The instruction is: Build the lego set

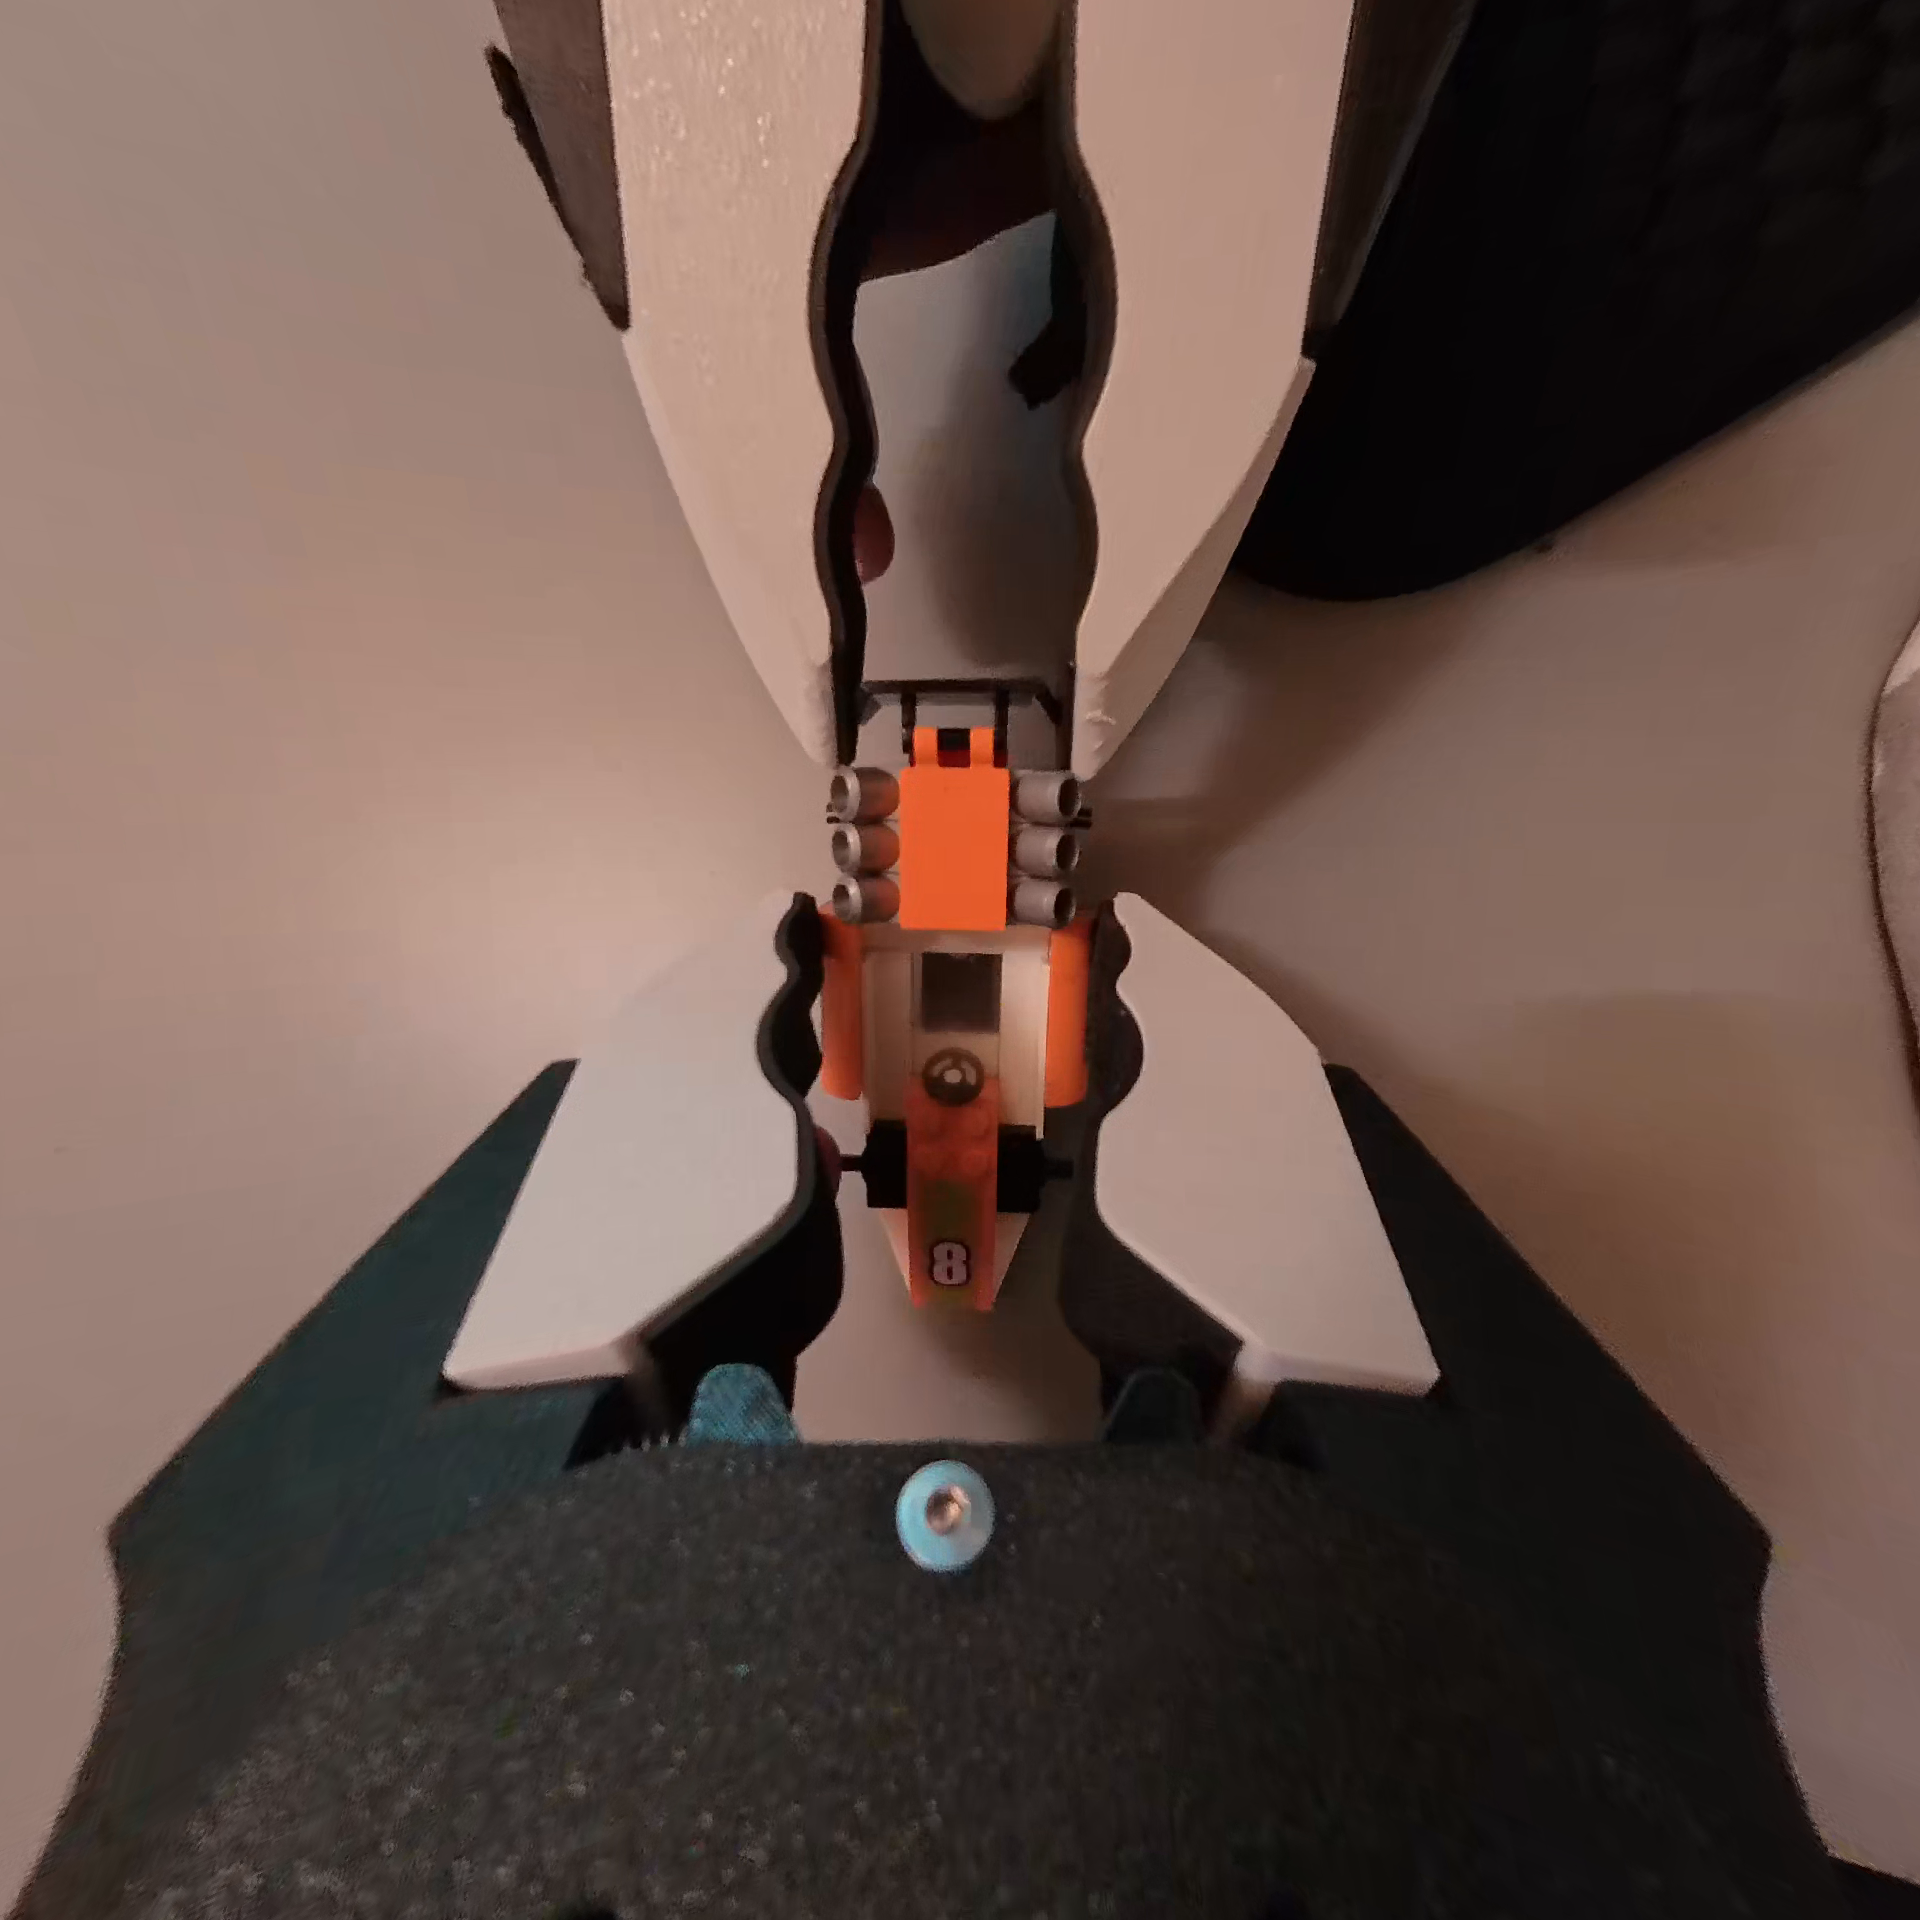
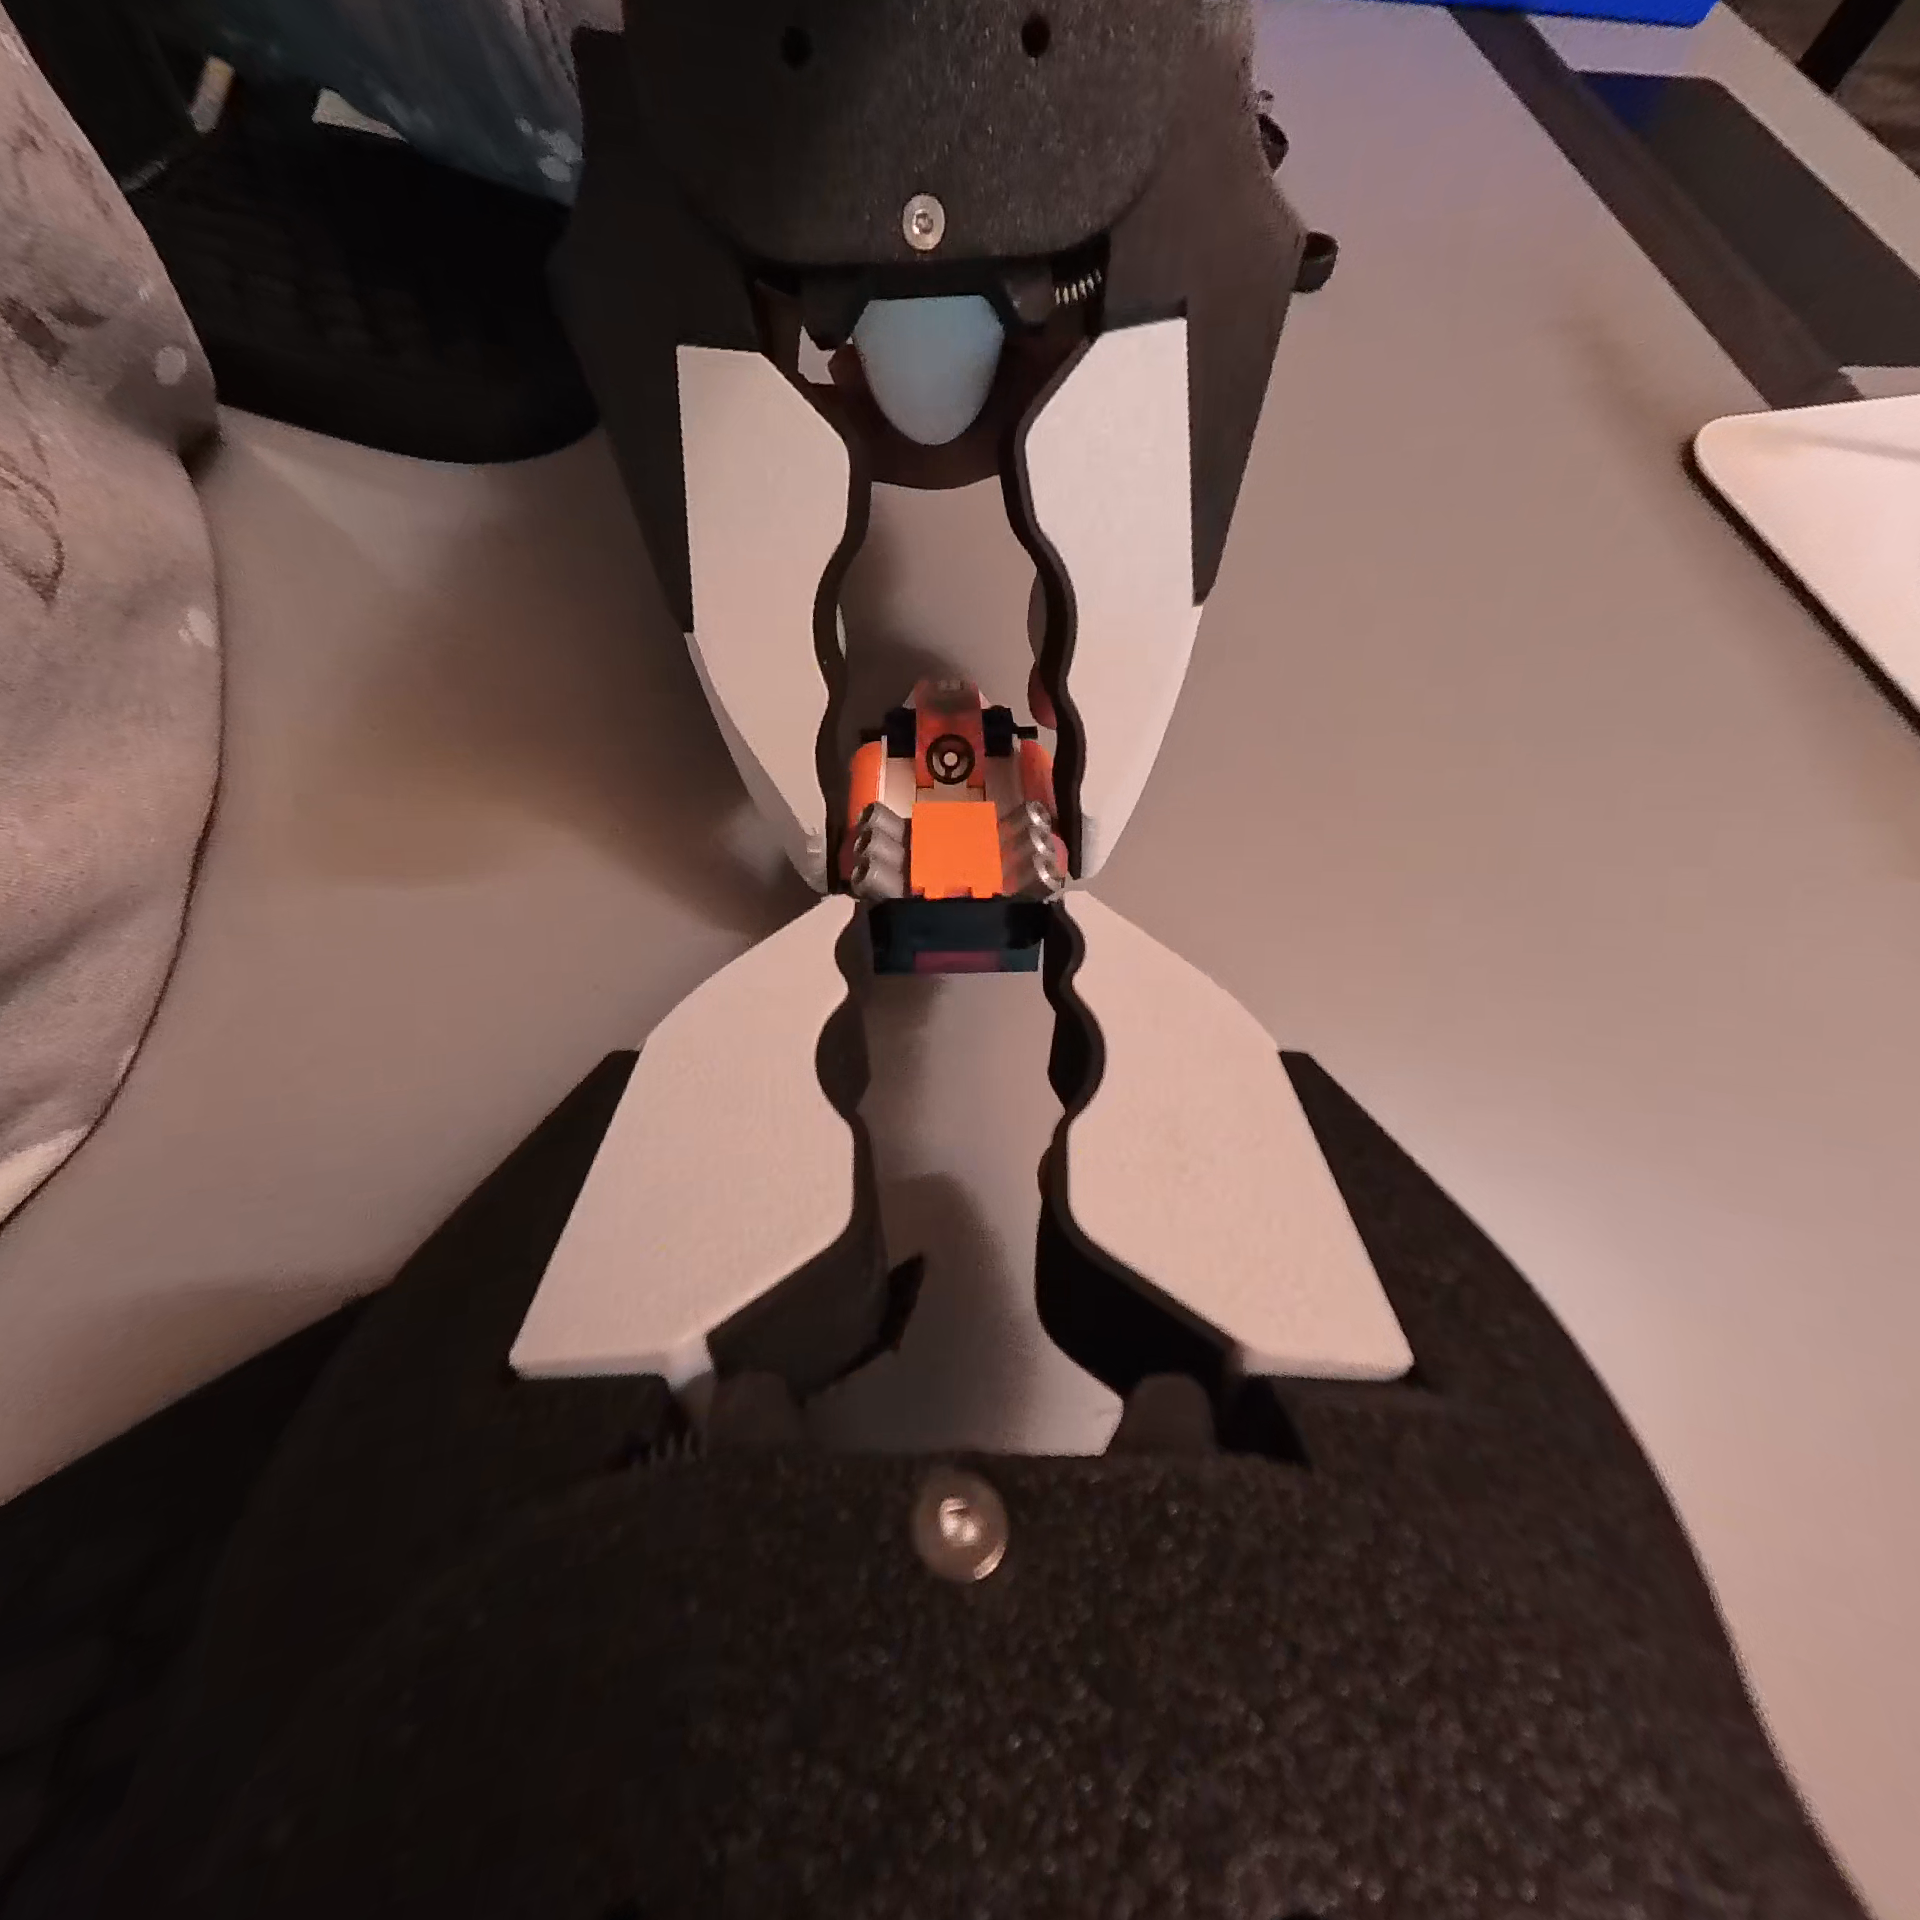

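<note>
Item: lego car (image 1: 951, 1049), small, orange and white, with a black axle at the nose, a black steering wheel, a numbered sticker on the orange nose piece, and three grey exhaust pipes (image 1: 1047, 848) on each side of an orange rear tile. Location: centre of the left wrist view, above the pale table (image 1: 312, 727); centre of the right wrist view, slightly above the middle.

Left gripper (image 1: 951, 997): white fingers with black wavy pads, set narrow, clamped on the orange flanks of the car's mid-body. Its dark textured body fills the lower part of the left wrist view.

Right gripper (image 2: 956, 935): same build, fingers narrow, closed on a black wing piece (image 2: 956, 935) at the car's rear end. In the left wrist view it enters from the top centre, tips meeting the car just behind the exhaust pipes. The two grippers face each other, nearly tip to tip.

Surroundings: dark rounded object (image 1: 1621, 312), upper right of the left wrist view, lying on the table. Grey patterned fabric (image 2: 94, 623), left edge of the right wrist view. White flat board (image 2: 1829, 520) with rounded corner, right edge, well apart from the car. Blue item (image 2: 1714, 31), top right corner, partly cut off.

Obstruction: the gripper fingers hide the car's sides and most of the wing piece.
</note>
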`<state>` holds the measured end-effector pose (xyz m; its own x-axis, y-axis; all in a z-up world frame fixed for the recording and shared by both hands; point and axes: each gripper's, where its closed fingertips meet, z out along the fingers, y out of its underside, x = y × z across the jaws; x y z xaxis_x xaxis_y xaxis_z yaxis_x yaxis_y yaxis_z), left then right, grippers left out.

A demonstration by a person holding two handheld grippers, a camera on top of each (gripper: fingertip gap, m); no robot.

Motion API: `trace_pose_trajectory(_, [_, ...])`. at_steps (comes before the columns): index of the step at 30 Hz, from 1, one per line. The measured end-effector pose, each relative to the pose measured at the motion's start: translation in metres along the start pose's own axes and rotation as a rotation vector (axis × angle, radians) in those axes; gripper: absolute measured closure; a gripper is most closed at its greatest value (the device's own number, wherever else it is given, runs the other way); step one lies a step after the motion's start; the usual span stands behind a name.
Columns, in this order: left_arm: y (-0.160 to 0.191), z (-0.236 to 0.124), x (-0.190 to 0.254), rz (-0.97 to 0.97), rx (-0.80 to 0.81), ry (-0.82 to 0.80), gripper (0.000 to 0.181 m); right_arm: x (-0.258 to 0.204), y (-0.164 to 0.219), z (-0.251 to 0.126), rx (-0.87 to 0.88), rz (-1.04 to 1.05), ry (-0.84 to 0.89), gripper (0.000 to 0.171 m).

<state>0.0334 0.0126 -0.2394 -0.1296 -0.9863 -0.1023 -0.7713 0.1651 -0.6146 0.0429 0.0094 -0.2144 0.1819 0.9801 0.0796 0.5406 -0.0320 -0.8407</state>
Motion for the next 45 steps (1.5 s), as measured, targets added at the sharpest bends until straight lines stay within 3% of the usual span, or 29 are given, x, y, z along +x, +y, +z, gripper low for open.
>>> trace_pose_trajectory(16, [-0.005,-0.009,-0.001,0.086,-0.065,-0.018,0.132,-0.001,-0.012,0.000,-0.040,-0.046,-0.011,0.140])
trace_pose_trajectory(30, [-0.036,-0.038,-0.022,0.055,0.097,-0.093,0.131,0.018,-0.052,-0.029,0.050,-0.039,0.054,0.136])
trace_pose_trajectory(37, [-0.039,-0.044,-0.032,0.032,0.141,-0.164,0.131,0.026,-0.058,-0.049,0.175,0.102,0.195,0.137])
trace_pose_trajectory(42, [-0.056,-0.054,-0.039,0.053,0.321,-0.267,0.131,0.025,-0.073,-0.058,0.447,0.341,0.222,0.148])
trace_pose_trajectory(45, [-0.061,-0.057,-0.038,0.056,0.407,-0.309,0.131,0.022,-0.084,-0.059,0.509,0.365,0.209,0.150])
